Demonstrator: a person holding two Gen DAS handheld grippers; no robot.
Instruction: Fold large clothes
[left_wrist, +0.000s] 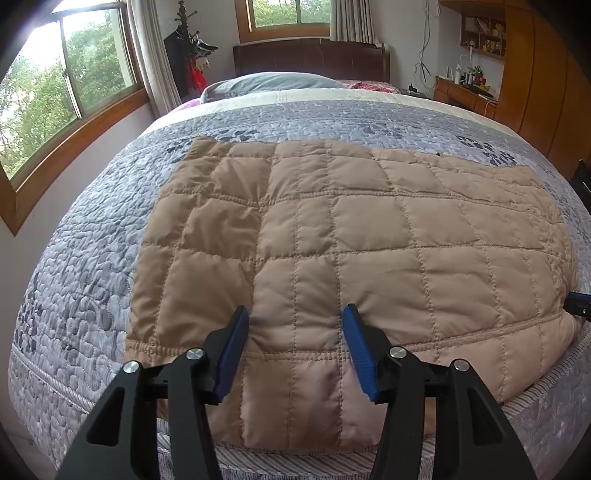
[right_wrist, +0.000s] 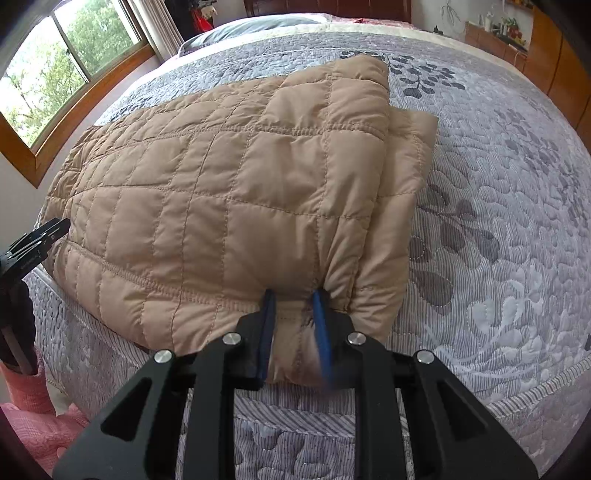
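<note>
- Jaws apart on your left gripper (left_wrist: 295, 314), which hovers over the near hem of the tan quilted jacket (left_wrist: 351, 240) and pinches nothing; its blue pads straddle a column of stitched squares without gathering any cloth.
- Your right gripper (right_wrist: 293, 295) has its jaws drawn narrow on a bunched fold at the jacket's near right corner, and the fabric puckers where the pads bite, so that hold looks firm.
- You have the jacket lying across the foot of the bed, on the grey leaf-patterned bedspread (right_wrist: 498, 203), with its near hem draped just over the mattress edge, likely so the hem is easy to reach from where you stand.
- From the right wrist view the jacket's right side is already doubled over, one layer stacked on another, which suggests the fold is partly done and the corner is held to carry it across.
- Your free left gripper seems placed to take the hem on the other side so both corners can lift together.
- Containers are few: open wall shelves (left_wrist: 482, 35) at the far right hold small items too tiny to name; a grey pillow (left_wrist: 273, 83) rests at the headboard.
</note>
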